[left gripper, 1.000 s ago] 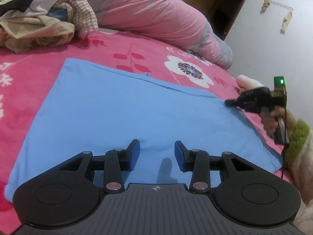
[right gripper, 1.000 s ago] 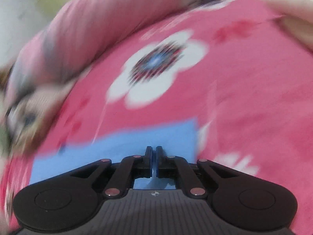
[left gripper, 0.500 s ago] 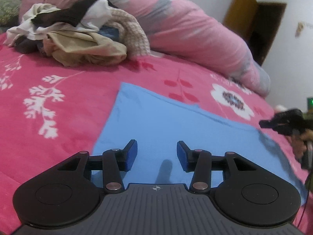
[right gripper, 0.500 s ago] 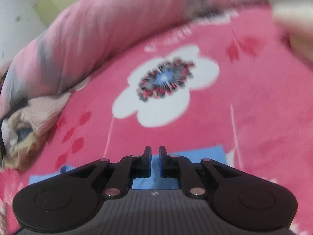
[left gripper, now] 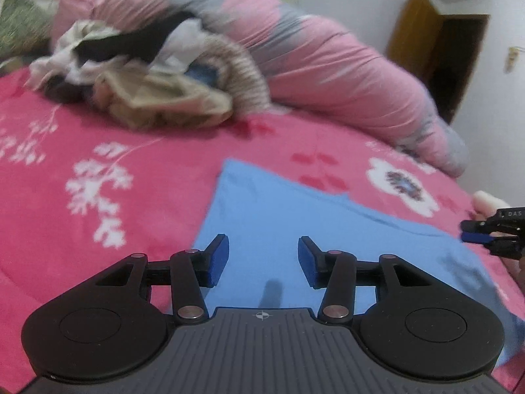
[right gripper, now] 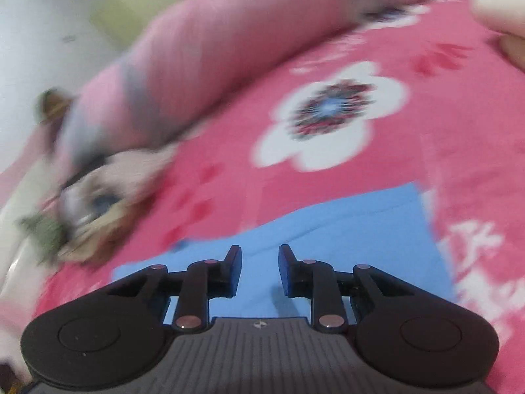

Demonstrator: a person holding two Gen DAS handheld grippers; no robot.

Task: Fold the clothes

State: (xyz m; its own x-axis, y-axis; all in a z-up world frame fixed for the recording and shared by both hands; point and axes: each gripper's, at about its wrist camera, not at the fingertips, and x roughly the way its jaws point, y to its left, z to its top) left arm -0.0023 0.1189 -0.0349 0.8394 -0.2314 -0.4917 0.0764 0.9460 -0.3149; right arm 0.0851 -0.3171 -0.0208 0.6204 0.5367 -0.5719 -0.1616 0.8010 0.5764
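Motion blur smears the right wrist view, and the heap of crumpled beige, white and black clothes (left gripper: 144,75) reads only roughly. The flat, smooth light-blue garment (left gripper: 315,229) lies spread on the pink flowered bed sheet (left gripper: 98,164), its near edge hidden behind both tools. The left hand-held gripper (left gripper: 261,260) and the right hand-held gripper (right gripper: 260,271) have just been opening, nothing between them.

A home bedroom: floral pink bedsheet (left gripper: 164,151), rolled pink quilt (left gripper: 328,65), heaped clothes (left gripper: 147,75), wooden door (left gripper: 410,39).
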